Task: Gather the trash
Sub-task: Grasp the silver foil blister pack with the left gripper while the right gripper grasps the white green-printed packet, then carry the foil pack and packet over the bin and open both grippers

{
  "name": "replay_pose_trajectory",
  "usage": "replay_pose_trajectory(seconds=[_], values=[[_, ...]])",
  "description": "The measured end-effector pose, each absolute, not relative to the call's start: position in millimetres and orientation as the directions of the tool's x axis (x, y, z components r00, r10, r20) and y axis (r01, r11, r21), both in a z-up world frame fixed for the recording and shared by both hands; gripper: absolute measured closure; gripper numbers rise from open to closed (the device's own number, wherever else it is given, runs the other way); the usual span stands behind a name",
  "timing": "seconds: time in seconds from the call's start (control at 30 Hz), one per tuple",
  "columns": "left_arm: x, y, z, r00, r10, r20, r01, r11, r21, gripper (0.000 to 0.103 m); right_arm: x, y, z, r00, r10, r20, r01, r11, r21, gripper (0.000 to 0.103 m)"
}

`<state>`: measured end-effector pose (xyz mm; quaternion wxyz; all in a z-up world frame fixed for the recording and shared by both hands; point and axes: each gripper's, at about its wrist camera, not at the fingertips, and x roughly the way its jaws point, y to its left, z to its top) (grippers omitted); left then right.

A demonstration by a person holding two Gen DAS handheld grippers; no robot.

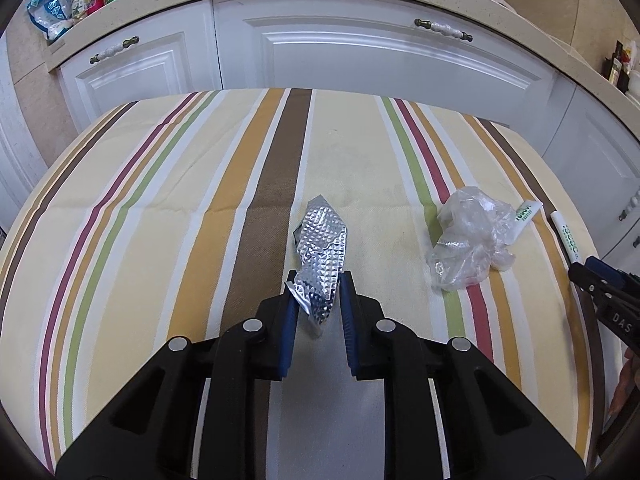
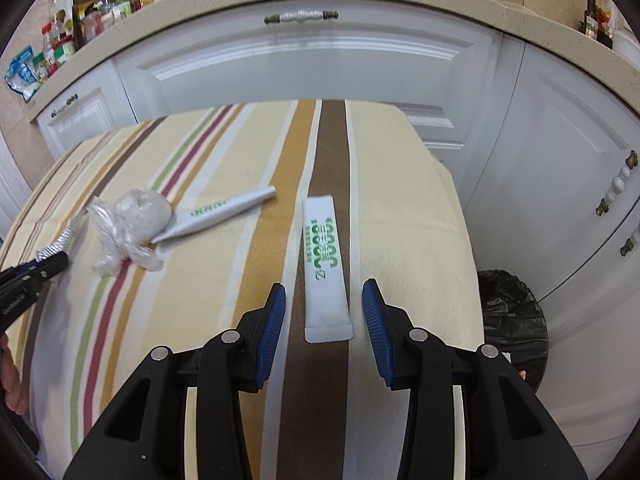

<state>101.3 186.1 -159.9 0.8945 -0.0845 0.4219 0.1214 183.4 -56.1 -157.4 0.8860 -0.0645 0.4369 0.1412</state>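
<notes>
Left hand-held gripper (image 1: 318,294): nearest the left wrist camera, its blue pads are pinched narrow on the near end of a crumpled strip of embossed foil (image 1: 322,240), whose far end stretches away over the brown stripe.
Desk (image 1: 160,208): covered in a striped cloth of cream, ochre, brown, green and maroon; all the trash lies on it.
Plastic wrap (image 1: 468,236): a clear crumpled wad to the right of the foil, well apart from it, lying across the green and maroon stripes.
White sachets, left view: one sachet (image 1: 526,216) peeks out just behind the wrap, and a second sachet (image 1: 566,240) lies near the desk's right edge (both half hidden here).
Right hand-held gripper (image 2: 324,296): jaws stand partly open and hold nothing; the near half of the second sachet, flat with green print, lies between the pads untouched.
Right view only: the first sachet shows whole, rolled into a tube with one end touching the wrap; a bin lined with a black bag (image 2: 508,308) stands on the floor to the right, below the desk's edge.
Left view only: the foil's full length, and the grip on it seen head-on.
Background: white cabinet doors (image 1: 360,52) under a speckled counter with jars at the far left.
</notes>
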Motion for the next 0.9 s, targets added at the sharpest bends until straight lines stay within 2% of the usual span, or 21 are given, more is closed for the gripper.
replay_pose_trajectory(seconds=[0.1, 0.13, 0.17, 0.53, 0.9], values=[[100, 187, -161, 0.614, 0.146, -0.776, -0.291, 0.955, -0.051, 0.083, 183, -55, -157, 0.581, 0.188, -0.792, -0.309, 0.951, -0.001, 0.068], [100, 187, -161, 0.614, 0.145, -0.776, -0.291, 0.955, -0.051, 0.083, 182, -55, -157, 0.58, 0.194, -0.791, -0.314, 0.949, 0.002, 0.077], [99, 186, -160, 0.615, 0.145, -0.775, -0.29, 0.956, -0.05, 0.083, 182, -54, -157, 0.579, 0.195, -0.792, -0.318, 0.948, 0.0, 0.08], [84, 167, -145, 0.647, 0.136, -0.75, -0.264, 0.963, -0.054, 0.083, 163, -66, -143, 0.625, 0.206, -0.753, -0.313, 0.95, -0.001, 0.08], [64, 106, -125, 0.688, 0.05, -0.724, -0.146, 0.987, -0.071, 0.083, 136, -110, -118, 0.69, 0.188, -0.699, -0.254, 0.967, 0.01, 0.08]])
